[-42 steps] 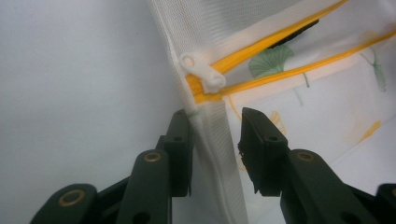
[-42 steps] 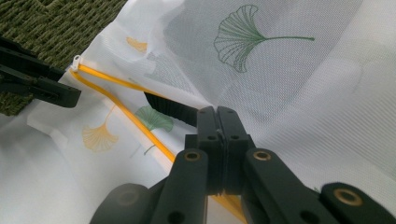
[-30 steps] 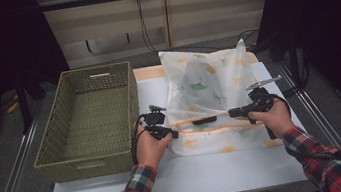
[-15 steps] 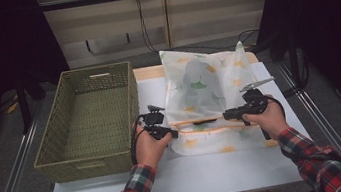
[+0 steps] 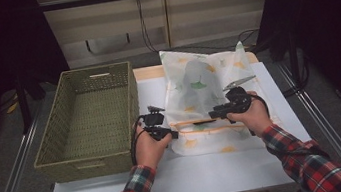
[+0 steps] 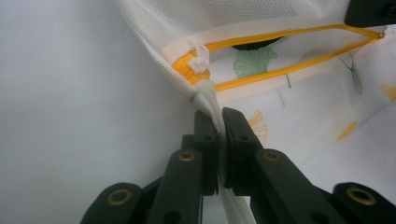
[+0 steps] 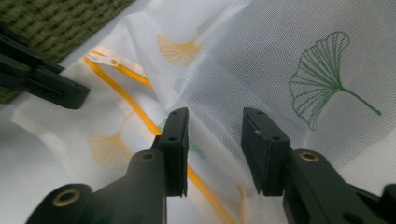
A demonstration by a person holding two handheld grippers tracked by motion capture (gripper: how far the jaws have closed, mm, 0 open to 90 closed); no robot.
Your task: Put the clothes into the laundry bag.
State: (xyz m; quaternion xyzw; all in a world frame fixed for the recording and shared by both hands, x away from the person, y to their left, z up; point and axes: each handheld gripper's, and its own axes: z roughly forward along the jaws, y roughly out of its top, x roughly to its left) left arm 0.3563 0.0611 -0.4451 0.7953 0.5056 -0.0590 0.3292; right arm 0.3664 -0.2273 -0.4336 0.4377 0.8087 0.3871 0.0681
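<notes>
Over on the left there's a green woven basket (image 5: pixel 88 118) sitting on the white surface (image 5: pixel 170 177), nothing to do with the tools right now. Next to it, the left tool (image 5: pixel 171 135) has its jaws pinched tight on the corner seam of the mesh laundry bag (image 5: pixel 207 81), just below the white zipper pull (image 6: pixel 201 58) at the end of the orange zipper (image 6: pixel 280 37). So the bag lies flat on the surface, stretching away from that tool toward the far edge, with the gingko leaf print all over it. The zipper gapes open between the two tools. Then the right tool (image 5: pixel 215 115): its jaws have just been opening and now stand apart, right over the mesh near the zipper line, with no fabric pressed between the pads, so it's not holding anything.
</notes>
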